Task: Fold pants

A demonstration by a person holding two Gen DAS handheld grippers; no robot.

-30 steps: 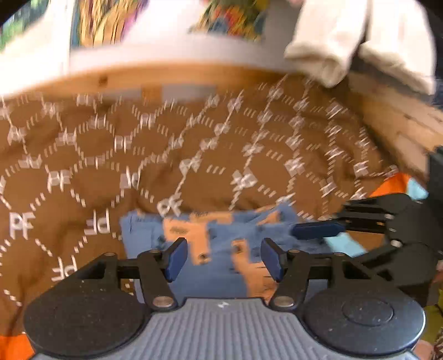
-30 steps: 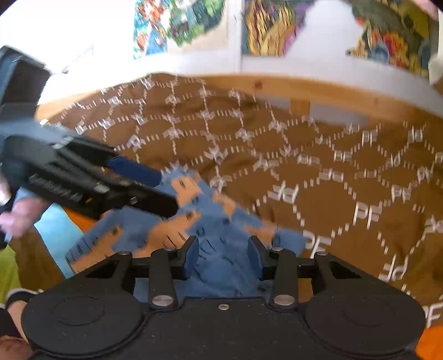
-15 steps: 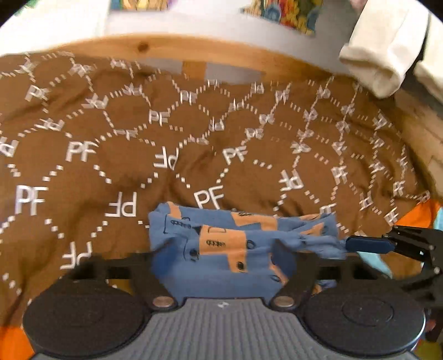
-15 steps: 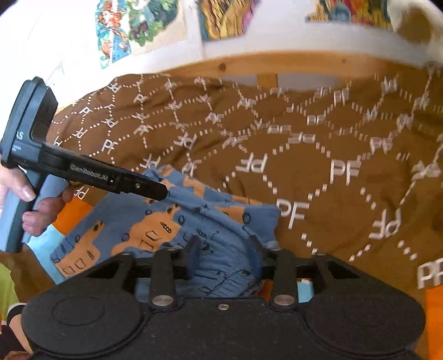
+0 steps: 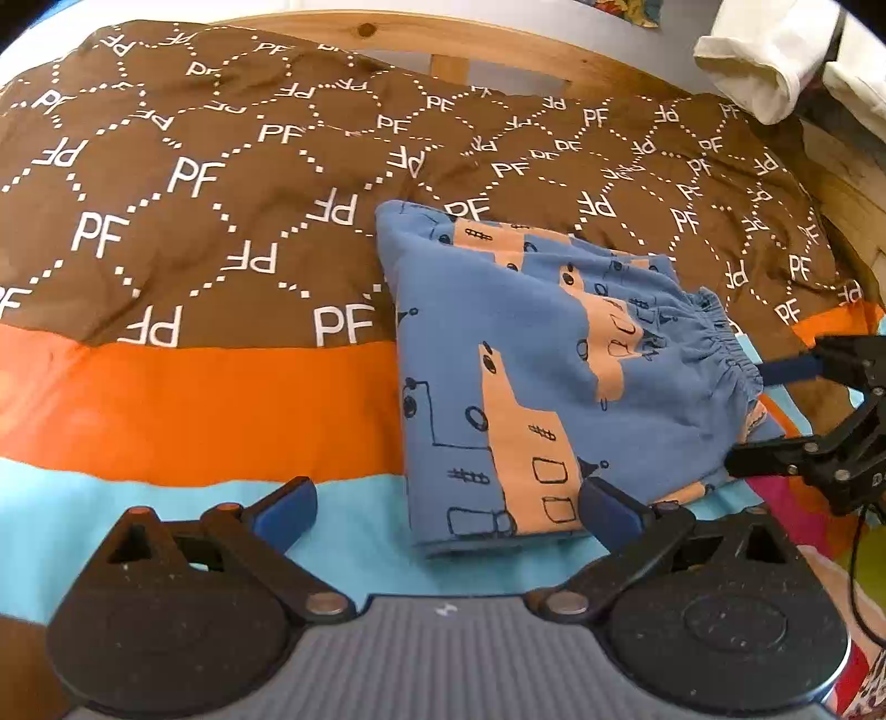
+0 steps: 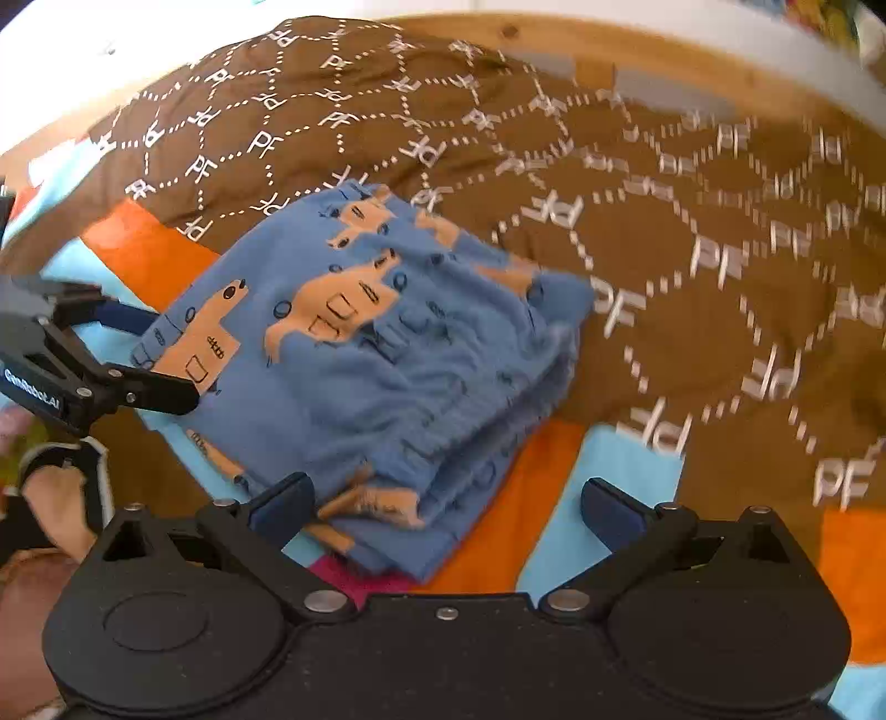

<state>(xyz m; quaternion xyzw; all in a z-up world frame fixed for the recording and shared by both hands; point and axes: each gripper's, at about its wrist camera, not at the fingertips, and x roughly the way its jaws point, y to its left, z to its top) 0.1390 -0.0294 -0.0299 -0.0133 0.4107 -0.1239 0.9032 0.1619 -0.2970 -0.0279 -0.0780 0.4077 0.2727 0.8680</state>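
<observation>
We see the blue cotton pants with orange animal prints (image 5: 498,354) lying folded into a thick, layered rectangle on the brown bed cover patterned with white dotted hexagons and "PF" letters (image 5: 194,183). The near end of the pants rests over that cover's orange and light-blue stripes, and the gathered elastic waistband forms the edge facing our right-hand tool.

Our left gripper (image 5: 448,507), black with blue pads, is opening; its jaws stand wide apart and press on nothing. The near left corner of the pants lies between the fingertips, with the right-side pad just beside the fabric edge.

Our right gripper (image 6: 448,501), also black with blue pads, is opening as well, spread wide, holding nothing. The stacked waistband corner of the pants lies between its fingers, and the left-side pad sits close against the folds.

Beyond the pants, a pale wooden bed frame (image 5: 387,33) borders the cover, and a cream garment (image 5: 764,61) hangs above its far corner.
</observation>
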